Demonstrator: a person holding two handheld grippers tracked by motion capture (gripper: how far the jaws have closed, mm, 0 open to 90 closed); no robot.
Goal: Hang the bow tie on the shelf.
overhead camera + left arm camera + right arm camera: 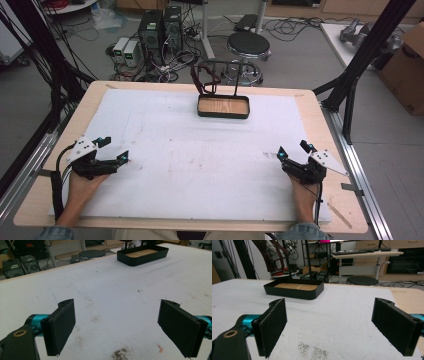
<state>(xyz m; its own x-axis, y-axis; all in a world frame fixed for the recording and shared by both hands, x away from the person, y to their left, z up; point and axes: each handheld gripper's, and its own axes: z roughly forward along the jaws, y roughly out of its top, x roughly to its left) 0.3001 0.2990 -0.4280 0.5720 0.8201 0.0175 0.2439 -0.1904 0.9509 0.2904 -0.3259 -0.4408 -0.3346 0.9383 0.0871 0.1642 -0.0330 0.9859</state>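
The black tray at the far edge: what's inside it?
The black tray shows just its wooden floor. A dark metal rack rises from its back edge; the near wall hides the floor right behind it.

**No legible text**

You won't find anything readable here. The cardboard box (406, 70), right of the table (320, 120) on the floor, carries a dark printed mark, too small and blurred to make out.
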